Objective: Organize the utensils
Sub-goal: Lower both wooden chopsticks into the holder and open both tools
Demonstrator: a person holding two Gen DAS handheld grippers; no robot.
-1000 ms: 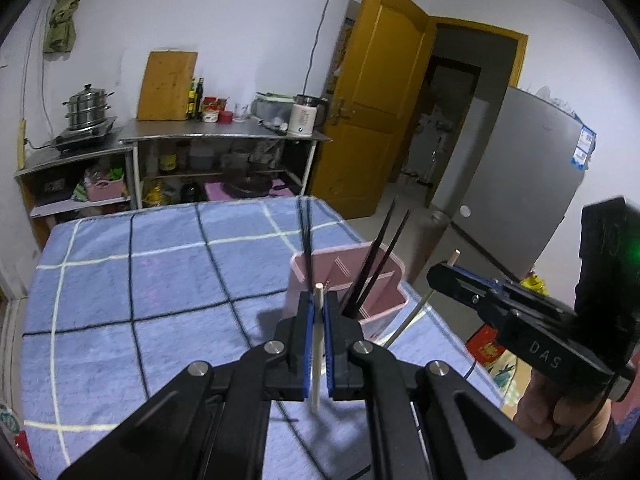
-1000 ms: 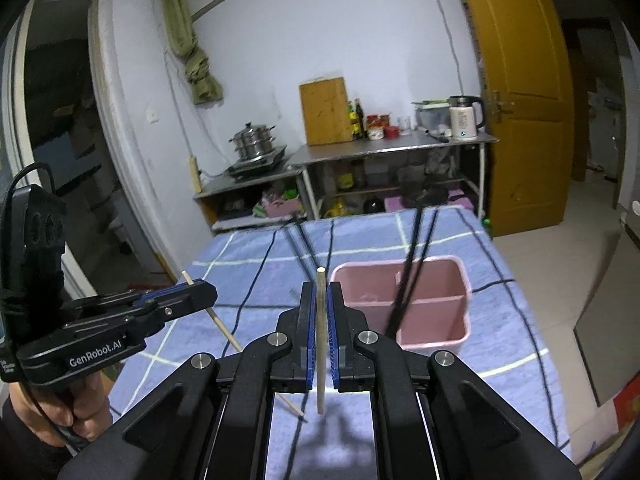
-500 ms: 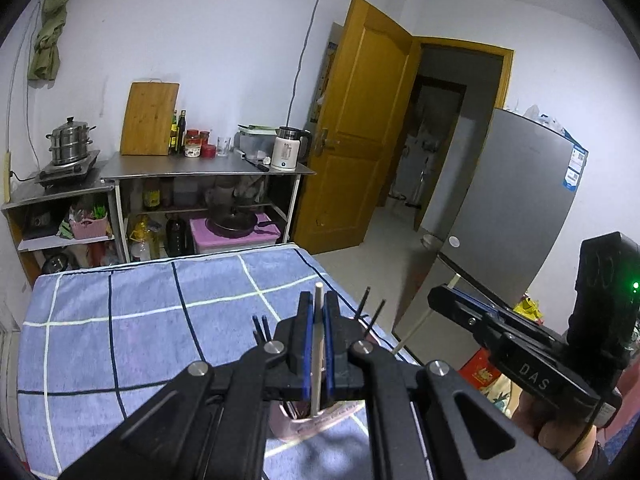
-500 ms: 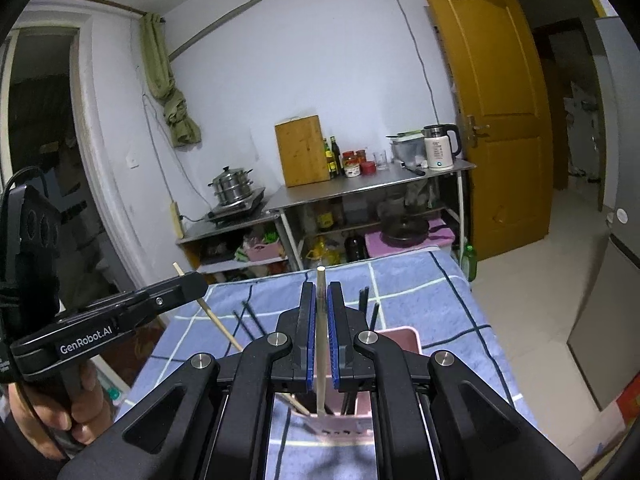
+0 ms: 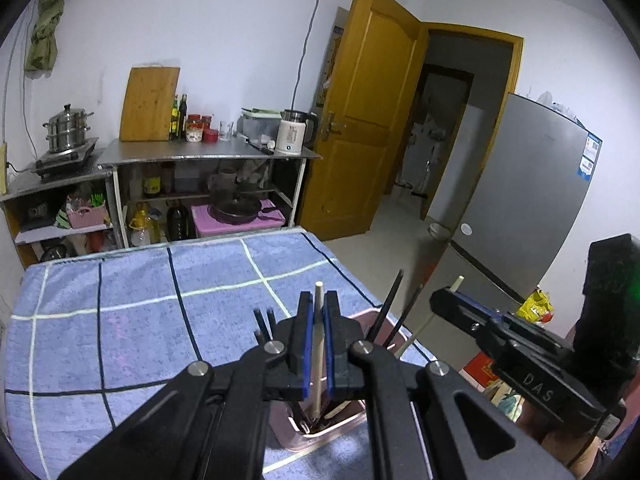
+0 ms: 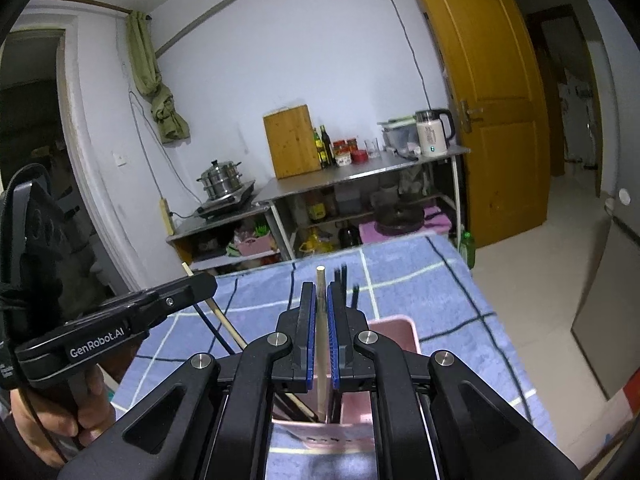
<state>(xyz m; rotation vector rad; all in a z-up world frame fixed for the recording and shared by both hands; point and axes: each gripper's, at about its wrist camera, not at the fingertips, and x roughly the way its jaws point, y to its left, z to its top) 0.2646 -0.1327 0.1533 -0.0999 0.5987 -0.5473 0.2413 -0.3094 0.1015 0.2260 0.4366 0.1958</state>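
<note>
My left gripper is shut on a pale wooden chopstick that stands upright, its lower end down inside the pink bin under the fingers. Black chopsticks lean out of that bin. At the right of this view is my right gripper, with its own wooden chopstick slanting down toward the bin. In the right wrist view, my right gripper is shut on that pale chopstick above the pink bin. To its left my left gripper holds its chopstick.
The bin sits near the right edge of a table under a blue checked cloth. Beyond the table's far edge stands a steel shelf with a pot, a cutting board and a kettle. A yellow door and a grey fridge are on the right.
Both grippers, each still shut on its chopstick, have moved forward over the pink bin. The bin, once ahead of the fingers, now lies beneath them with the chopstick ends inside.
</note>
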